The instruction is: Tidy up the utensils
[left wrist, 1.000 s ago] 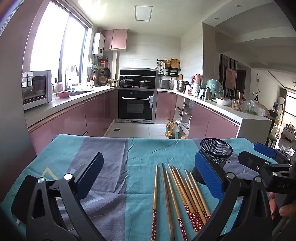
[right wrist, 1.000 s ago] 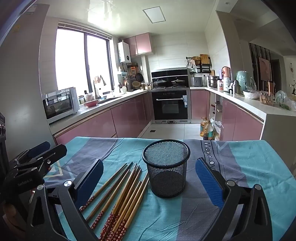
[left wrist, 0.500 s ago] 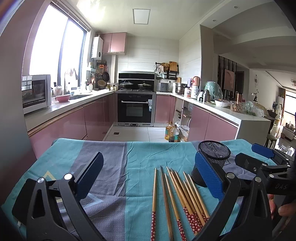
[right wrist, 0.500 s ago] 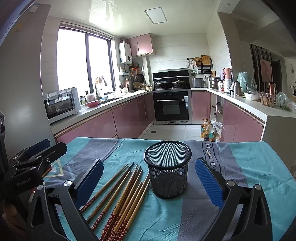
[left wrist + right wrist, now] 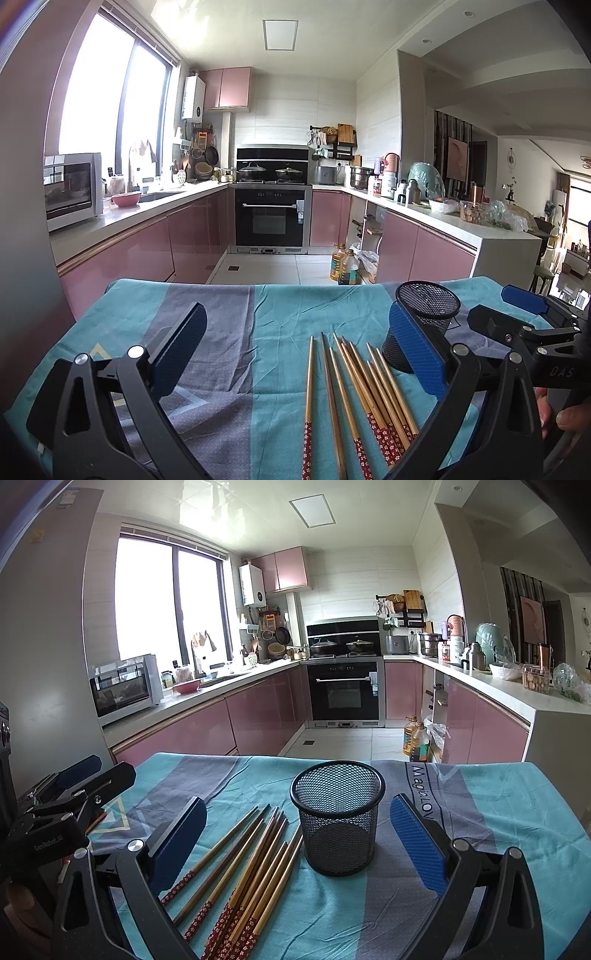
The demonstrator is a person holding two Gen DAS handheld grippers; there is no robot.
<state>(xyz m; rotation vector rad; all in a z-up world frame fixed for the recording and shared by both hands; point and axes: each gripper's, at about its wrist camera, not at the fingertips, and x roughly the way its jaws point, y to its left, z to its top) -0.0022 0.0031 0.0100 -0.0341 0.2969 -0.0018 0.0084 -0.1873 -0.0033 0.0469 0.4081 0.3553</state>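
Two grippers, both with blue pads spread wide and nothing between them. Left gripper [image 5: 295, 354] held low above the tablecloth [image 5: 229, 321], its jaws framing the chopsticks. Right gripper [image 5: 297, 840] likewise held low, jaws parted to either side of the mesh cup. Seen too from the right wrist camera at 9 o'clock: the left gripper [image 5: 79, 775], a black frame marked "GenRobot.AI". Seen from the left wrist camera at 3 o'clock: the right gripper [image 5: 517, 310], with a fingertip of the hand [image 5: 570, 419] curled on its grip.

Between the left pads, a loose fan of wooden chopsticks [image 5: 354, 391] laid flat on the cloth, red patterned ends nearest the camera, tips pointing toward 12 o'clock; exact count hard to tell. Just beside them at 2 o'clock, upright on the cloth, the black mesh cup [image 5: 424, 325], partly hidden behind the right-hand blue pad. From the right wrist camera, same cup [image 5: 338, 819] dead centre and holding nothing, chopsticks [image 5: 240, 867] fanned at its 8 o'clock, the closest nearly touching its base.

Beyond the table edge, at 12 o'clock, a black oven [image 5: 271, 218] set in pink cabinets. At 10 o'clock, a white microwave [image 5: 72, 190] on the counter.
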